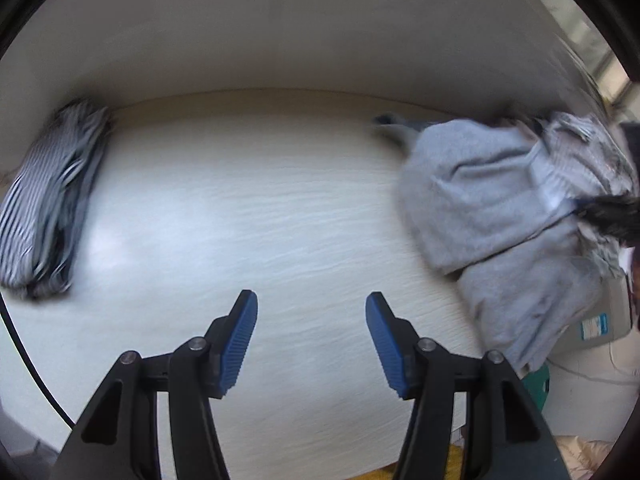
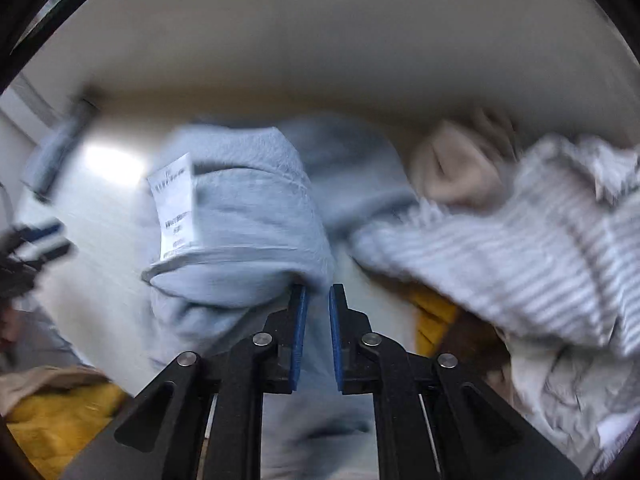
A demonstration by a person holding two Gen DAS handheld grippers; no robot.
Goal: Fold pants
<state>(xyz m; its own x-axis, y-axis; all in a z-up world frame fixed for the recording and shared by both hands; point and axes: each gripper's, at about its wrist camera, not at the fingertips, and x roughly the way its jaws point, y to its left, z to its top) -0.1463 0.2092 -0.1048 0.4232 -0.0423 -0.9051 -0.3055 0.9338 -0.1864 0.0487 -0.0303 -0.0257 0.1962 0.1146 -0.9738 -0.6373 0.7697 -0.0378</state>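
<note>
Grey sweatpants lie bunched at the table's right side. In the right wrist view the same pants show a white care label and hang down between the blue pads. My right gripper is nearly shut, its jaws a narrow gap apart with grey fabric in it. It shows as a dark blur in the left wrist view at the pants' right edge. My left gripper is open and empty above the bare table, left of the pants. It also shows in the right wrist view.
A folded striped garment lies at the table's left end. A pile of clothes with a grey-striped piece and a beige piece sits right of the pants. The pale wooden table meets a white wall behind. Yellow cloth lies below the table edge.
</note>
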